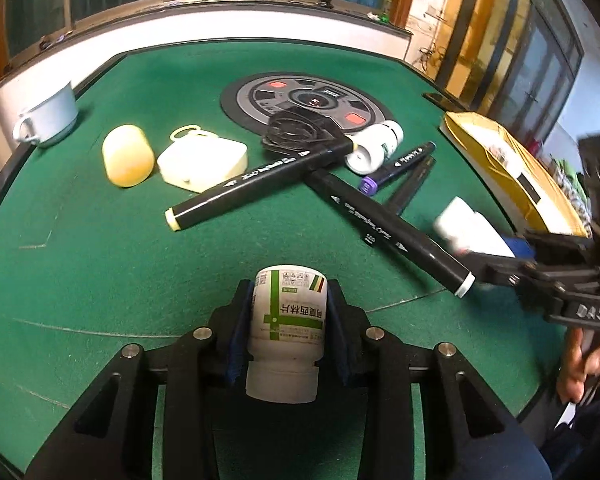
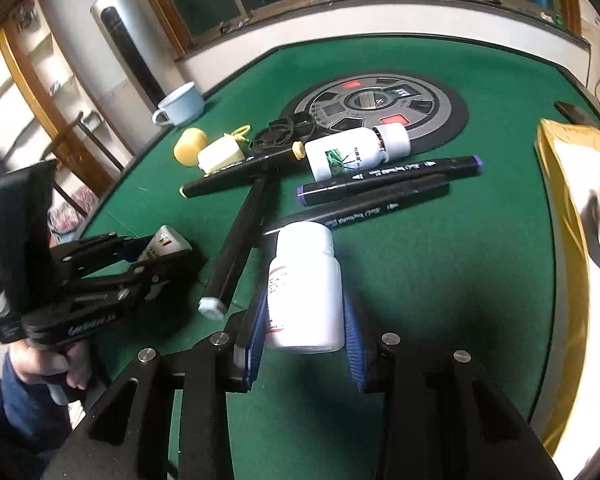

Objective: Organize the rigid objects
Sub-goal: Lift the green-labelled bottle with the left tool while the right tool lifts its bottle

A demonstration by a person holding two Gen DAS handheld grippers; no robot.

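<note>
My left gripper (image 1: 289, 286) is shut on a white pill bottle with a green label (image 1: 285, 320), held cap towards the camera just above the green felt table (image 1: 99, 260). The right wrist view shows that gripper (image 2: 159, 252) at the left with the same bottle (image 2: 167, 242). My right gripper (image 2: 304, 300) is shut on a plain white bottle with a red-lined label (image 2: 304, 288), cap pointing away. From the left wrist view it (image 1: 500, 268) appears blurred at the right edge. A third white bottle (image 2: 352, 152) lies beside several black markers (image 2: 388, 178).
A yellow open box (image 1: 512, 172) stands at the table's right edge. A pale blue cup (image 1: 49, 118), a yellow rounded object (image 1: 127, 156), a cream case (image 1: 201, 162) and a black coiled cable (image 1: 295, 128) lie farther back. A round console (image 1: 308, 100) sits in the table's centre.
</note>
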